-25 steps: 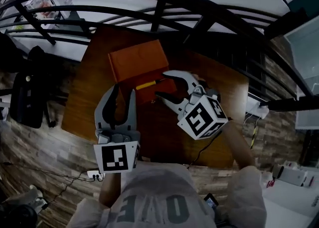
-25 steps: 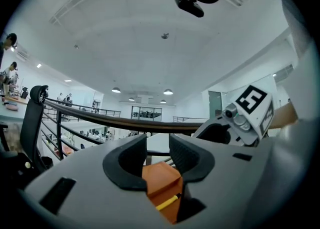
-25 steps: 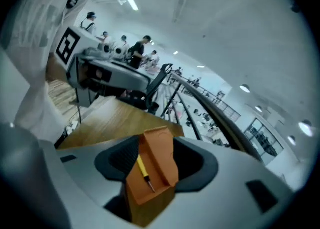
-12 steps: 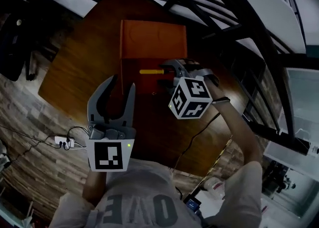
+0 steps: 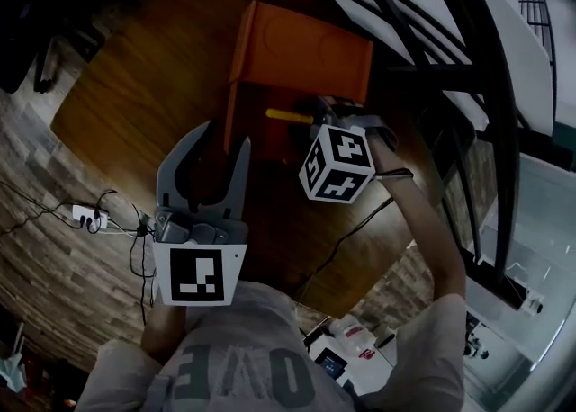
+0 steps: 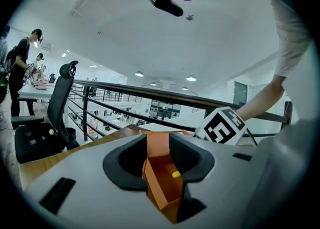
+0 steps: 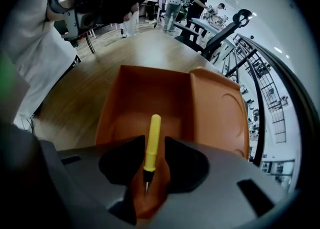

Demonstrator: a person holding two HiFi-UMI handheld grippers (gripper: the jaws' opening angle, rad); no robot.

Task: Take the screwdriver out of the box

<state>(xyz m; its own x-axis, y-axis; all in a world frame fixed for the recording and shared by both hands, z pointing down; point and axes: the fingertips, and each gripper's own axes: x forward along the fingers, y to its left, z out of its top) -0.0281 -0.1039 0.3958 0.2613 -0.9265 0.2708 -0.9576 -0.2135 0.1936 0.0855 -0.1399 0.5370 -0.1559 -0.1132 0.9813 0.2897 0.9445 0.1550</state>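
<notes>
An orange box (image 5: pixel 306 50) lies open on the wooden table, its lid standing up behind the tray. A yellow-handled screwdriver (image 5: pixel 290 116) lies in the tray. My right gripper (image 5: pixel 328 118) points steeply down into the box. In the right gripper view the screwdriver (image 7: pixel 151 140) runs between the closing jaws of the right gripper (image 7: pixel 150 183), with a narrow gap left on both sides. My left gripper (image 5: pixel 216 142) hovers open at the box's near left edge, holding nothing. In the left gripper view the box tray (image 6: pixel 160 183) and the screwdriver's yellow end (image 6: pixel 176 174) show between the jaws.
The brown table (image 5: pixel 153 68) stands beside a black railing (image 5: pixel 432 32). A power strip with cables (image 5: pixel 85 217) lies on the floor at the left. A cable (image 5: pixel 351 239) trails from the right gripper. An office chair (image 6: pixel 45 128) and distant people (image 6: pixel 20 68) are off to the side.
Both grippers have come down toward the box. The right one tipped over to point down into the tray and its jaws narrowed around the screwdriver. The left moved nearer the box edge.
</notes>
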